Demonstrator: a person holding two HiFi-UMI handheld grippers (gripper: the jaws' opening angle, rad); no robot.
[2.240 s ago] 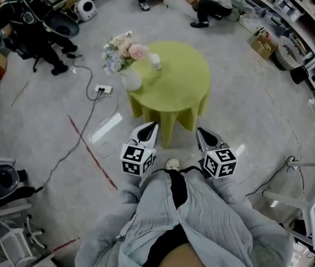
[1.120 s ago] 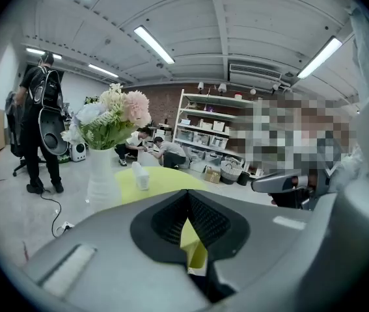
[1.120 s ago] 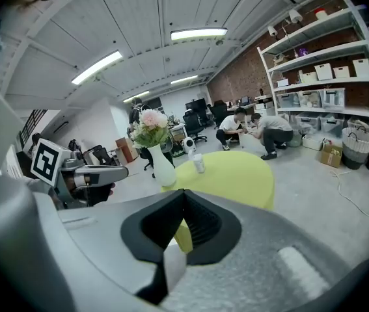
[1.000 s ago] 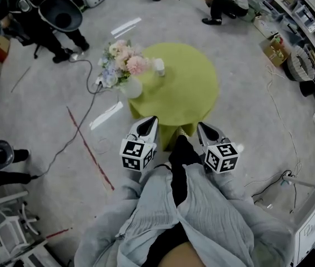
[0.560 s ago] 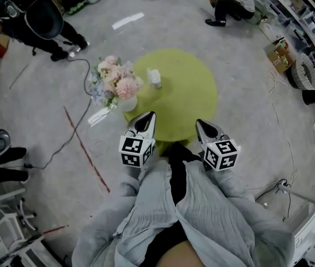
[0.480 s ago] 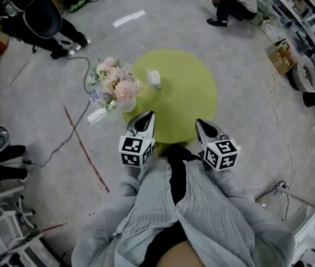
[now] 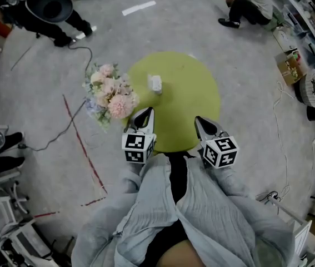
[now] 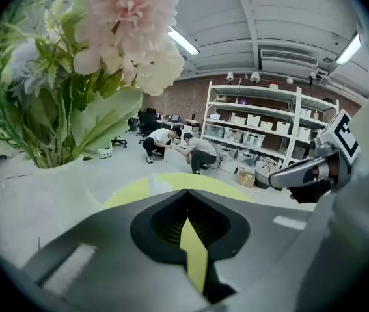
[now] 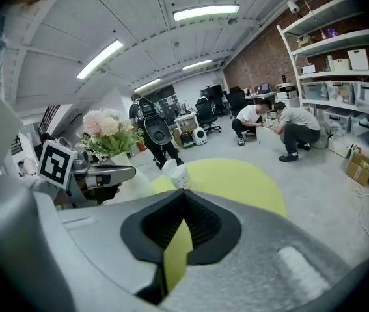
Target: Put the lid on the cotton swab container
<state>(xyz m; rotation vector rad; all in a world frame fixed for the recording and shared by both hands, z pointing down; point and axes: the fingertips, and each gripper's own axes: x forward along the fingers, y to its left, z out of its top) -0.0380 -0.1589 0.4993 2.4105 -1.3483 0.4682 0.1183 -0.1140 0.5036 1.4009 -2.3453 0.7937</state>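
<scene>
i'm in the approach step at the table (image 7: 196, 107), left gripper (image 7: 146, 113) and right gripper (image 7: 200, 121) both closed, empty; next is probably reaching for the container (image 7: 155, 84) at 11 o'clock.

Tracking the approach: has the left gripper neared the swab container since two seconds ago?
Yes. In the head view the left gripper now overlaps the green table's near edge, closer to the container; earlier it lay short of the tabletop.
</scene>
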